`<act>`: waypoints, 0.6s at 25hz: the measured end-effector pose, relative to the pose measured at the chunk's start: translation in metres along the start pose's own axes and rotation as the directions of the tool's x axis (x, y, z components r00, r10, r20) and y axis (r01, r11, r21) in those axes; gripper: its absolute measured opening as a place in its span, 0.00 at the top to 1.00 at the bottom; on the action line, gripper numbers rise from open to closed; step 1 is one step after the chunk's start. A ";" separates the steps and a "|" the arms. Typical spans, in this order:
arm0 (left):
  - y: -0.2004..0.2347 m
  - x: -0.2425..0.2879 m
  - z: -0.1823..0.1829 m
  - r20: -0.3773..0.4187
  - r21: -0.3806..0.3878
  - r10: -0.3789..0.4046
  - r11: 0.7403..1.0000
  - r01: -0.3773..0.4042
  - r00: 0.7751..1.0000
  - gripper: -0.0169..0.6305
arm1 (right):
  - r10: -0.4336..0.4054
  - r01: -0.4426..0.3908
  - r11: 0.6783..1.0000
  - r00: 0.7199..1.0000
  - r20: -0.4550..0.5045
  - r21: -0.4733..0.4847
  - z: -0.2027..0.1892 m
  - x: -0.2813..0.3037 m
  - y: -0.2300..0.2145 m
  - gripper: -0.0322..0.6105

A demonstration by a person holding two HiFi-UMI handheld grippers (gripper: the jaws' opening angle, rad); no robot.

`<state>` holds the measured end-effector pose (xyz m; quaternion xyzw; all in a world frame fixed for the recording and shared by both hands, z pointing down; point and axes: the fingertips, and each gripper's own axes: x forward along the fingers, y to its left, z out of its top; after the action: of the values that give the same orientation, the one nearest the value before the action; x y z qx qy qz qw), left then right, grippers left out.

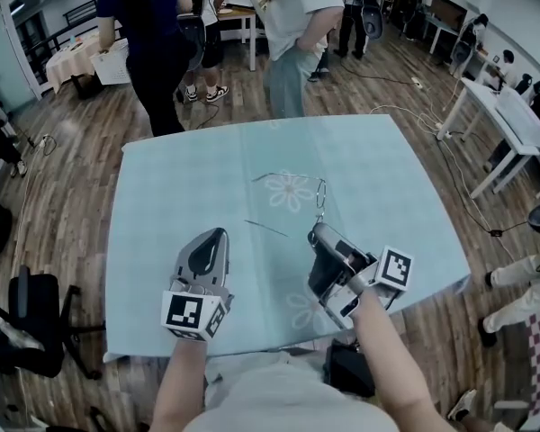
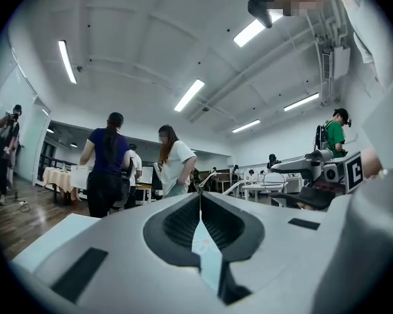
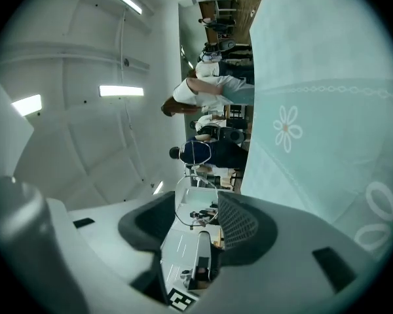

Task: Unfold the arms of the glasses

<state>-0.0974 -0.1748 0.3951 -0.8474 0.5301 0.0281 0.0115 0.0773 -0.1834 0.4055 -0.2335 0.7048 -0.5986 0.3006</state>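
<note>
While the right gripper point(image 1: 317, 234) is pinching the glasses point(image 1: 321, 193) by a lens rim over the bench point(image 1: 162, 196), the left gripper point(image 1: 219, 234) is resting fully closed, seemingly empty, beside one arm point(image 1: 265, 228); it should be swinging that arm out slowly about its hinge.

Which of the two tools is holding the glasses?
The right tool: a wire rim of the glasses sits between its jaws, while the left tool has its jaws together with nothing between them.

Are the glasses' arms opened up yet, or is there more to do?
Nearly done, it seems. Both thin arms of the glasses look swung out over the tablecloth. The right gripper holds them by the front; the left gripper has its fingers shut, empty. Left: probably just setting them down.
</note>
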 end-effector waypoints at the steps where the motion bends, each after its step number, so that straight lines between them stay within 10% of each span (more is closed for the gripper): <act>1: -0.001 0.000 0.000 -0.005 0.008 0.009 1.000 -0.009 1.000 0.95 | -0.003 0.003 1.000 1.000 0.016 -0.006 0.000 0.001 0.000 0.63; 15: -0.021 -0.004 0.013 0.002 0.069 0.036 0.997 -0.036 0.999 0.96 | 0.010 -0.002 0.999 0.984 0.178 -0.046 -0.007 0.013 0.006 0.63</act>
<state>-0.0809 -0.1612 0.3823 -0.8368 0.5459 0.0103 0.0404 0.0632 -0.1857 0.3981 -0.2906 0.6893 -0.5583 0.3588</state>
